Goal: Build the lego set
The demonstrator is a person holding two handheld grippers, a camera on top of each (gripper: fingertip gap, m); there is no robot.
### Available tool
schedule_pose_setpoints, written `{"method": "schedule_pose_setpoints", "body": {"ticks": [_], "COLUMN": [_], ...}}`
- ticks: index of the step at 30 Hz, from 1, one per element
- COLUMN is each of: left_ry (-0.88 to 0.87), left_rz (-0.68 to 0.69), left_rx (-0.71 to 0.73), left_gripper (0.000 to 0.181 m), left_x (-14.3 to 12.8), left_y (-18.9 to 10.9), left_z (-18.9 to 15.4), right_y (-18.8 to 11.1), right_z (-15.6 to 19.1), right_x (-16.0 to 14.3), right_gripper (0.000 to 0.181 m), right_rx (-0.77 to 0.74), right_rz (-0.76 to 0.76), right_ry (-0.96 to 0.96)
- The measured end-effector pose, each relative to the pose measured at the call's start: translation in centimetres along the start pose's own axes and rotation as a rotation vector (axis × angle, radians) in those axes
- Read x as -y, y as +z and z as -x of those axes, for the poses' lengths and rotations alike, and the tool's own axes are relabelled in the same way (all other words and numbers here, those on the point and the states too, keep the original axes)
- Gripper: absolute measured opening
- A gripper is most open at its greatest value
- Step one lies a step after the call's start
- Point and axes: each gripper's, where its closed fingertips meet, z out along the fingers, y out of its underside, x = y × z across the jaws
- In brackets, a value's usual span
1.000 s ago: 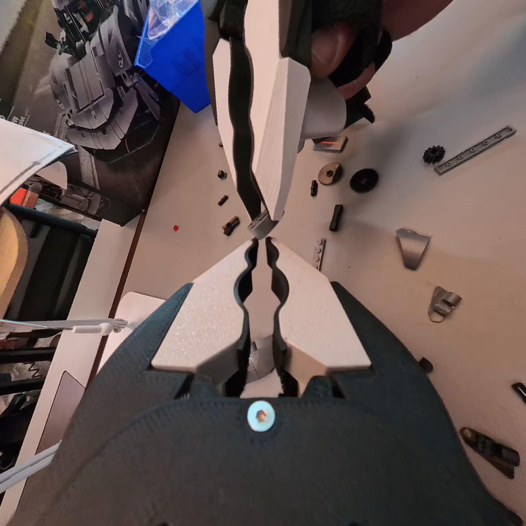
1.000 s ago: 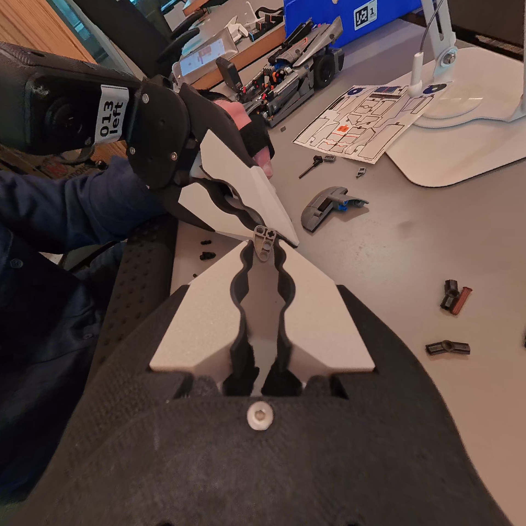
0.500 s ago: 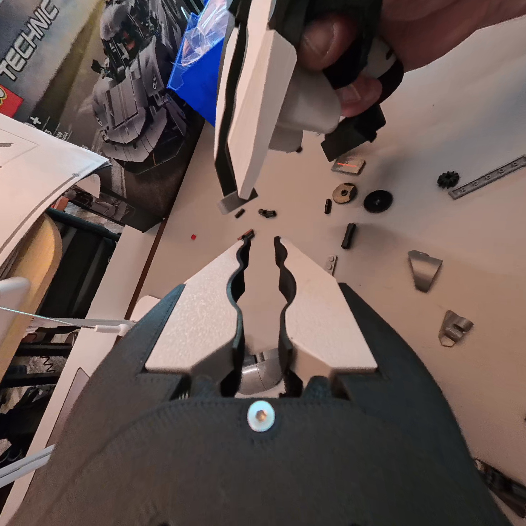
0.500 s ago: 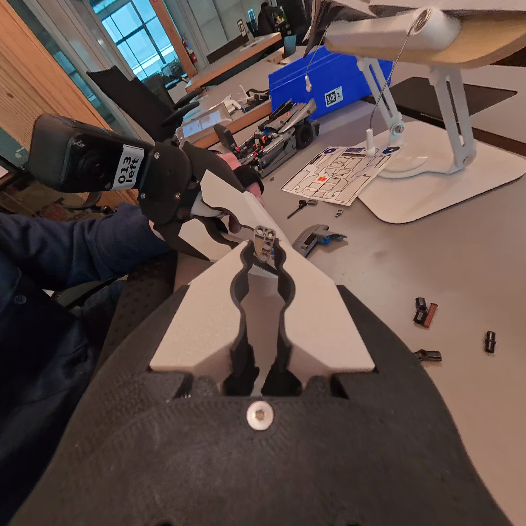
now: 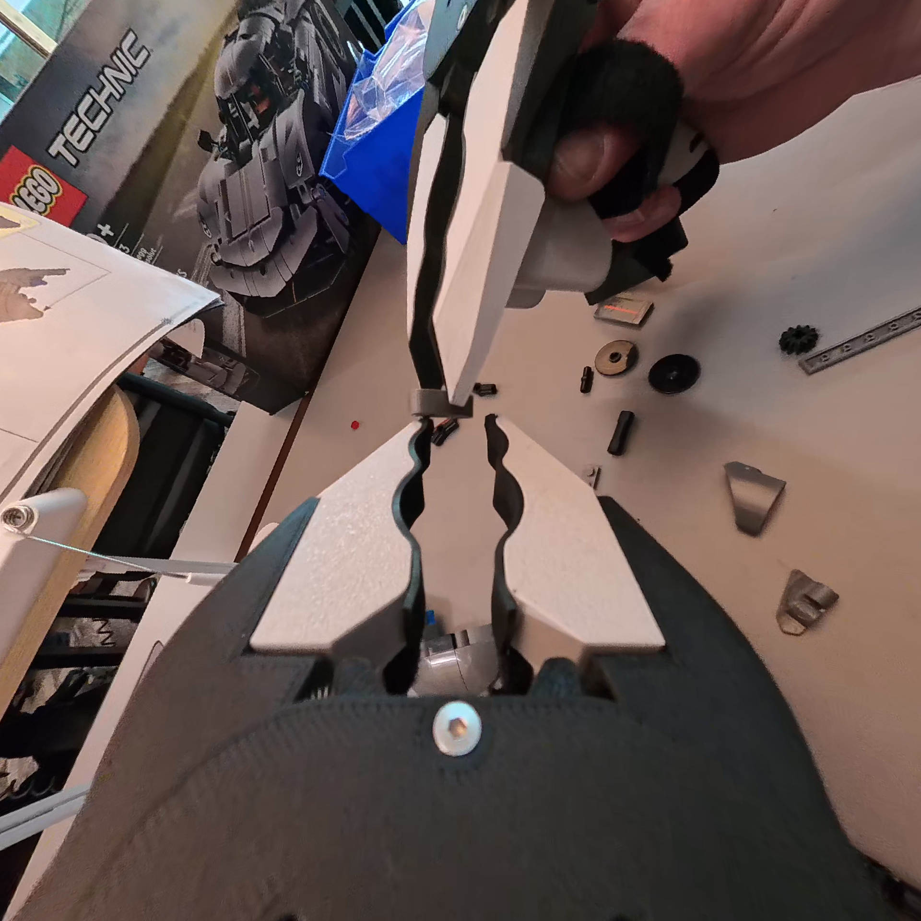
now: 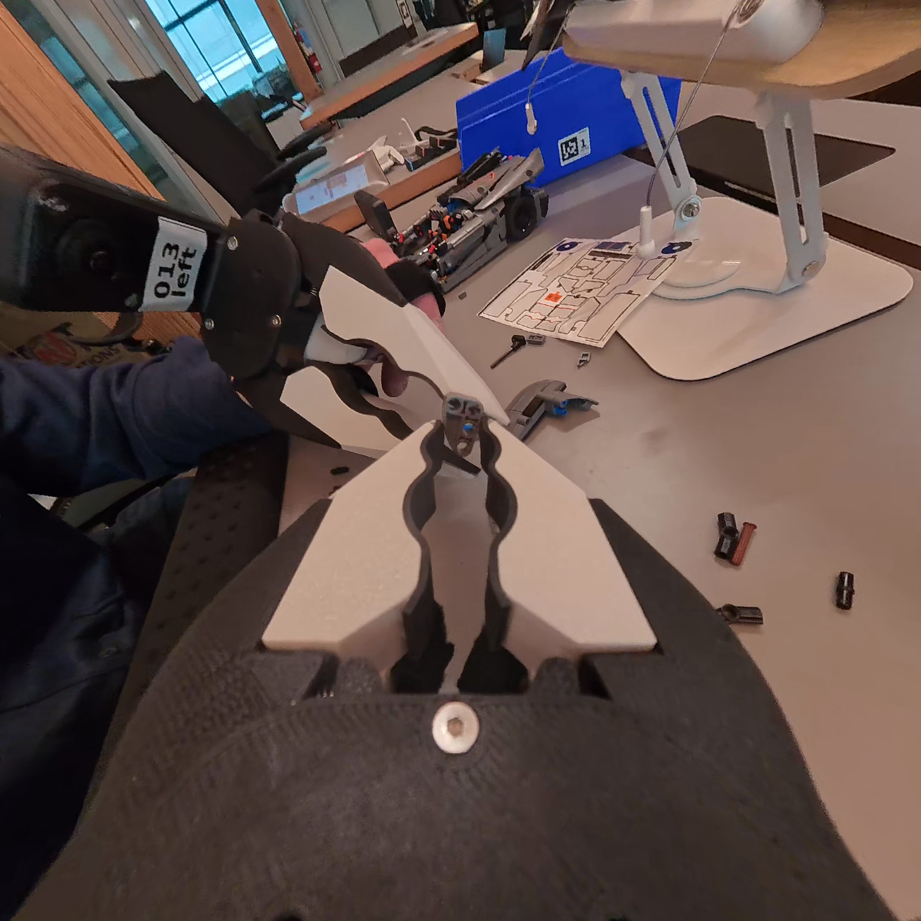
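My right gripper [image 6: 462, 429] is shut on a small grey connector piece [image 6: 461, 406] and holds it above the table. A blue spot shows at the piece. In the left wrist view this gripper [image 5: 441, 396] comes down from the top, and the piece [image 5: 441, 404] sits just above my left fingertips. My left gripper [image 5: 458, 422] is open and empty. Its white fingers [image 6: 413, 339] straddle the piece in the right wrist view, close to it; I cannot tell if they touch.
A partly built car [image 6: 478, 219], a sticker sheet [image 6: 573, 294], a blue bin [image 6: 563, 119] and a white stand [image 6: 767, 309] sit behind. A grey fender piece [image 6: 543, 403] and black pins [image 6: 732, 538] lie nearby. Grey panels [image 5: 752, 498] and the set box [image 5: 199, 174] are also on the table. My two grippers' fingertips are within a few centimetres of each other.
My left gripper went from nearly shut against the piece to wide open. My right gripper drew away with the piece, then brought it back to the left fingertips.
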Motion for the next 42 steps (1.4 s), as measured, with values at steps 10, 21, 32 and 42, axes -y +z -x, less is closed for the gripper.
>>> {"method": "schedule_pose_setpoints", "body": {"ticks": [10, 21, 32, 42], "left_ry": [0.04, 0.041, -0.086, -0.171], "left_rz": [0.018, 0.043, 0.136, 0.194], "left_rx": [0.009, -0.017, -0.054, 0.079], "left_gripper": [0.016, 0.007, 0.006, 0.004], "left_x": [-0.1, -0.6, -4.0, -6.4], "left_y": [0.2, 0.5, -0.8, -0.6], "left_z": [-0.2, -0.6, 1.5, 4.7], "right_y": [0.9, 0.9, -0.2, -0.1], "right_z": [0.5, 0.3, -1.1, -6.2], "right_x": [-1.1, -1.4, -1.3, -1.1], "right_gripper": [0.0, 0.0, 0.002, 0.033], "right_rx": [0.013, -0.002, -0.074, -0.407], "right_rz": [0.063, 0.08, 0.078, 0.218], "right_ry": [-0.018, -0.021, -0.029, -0.24]}}
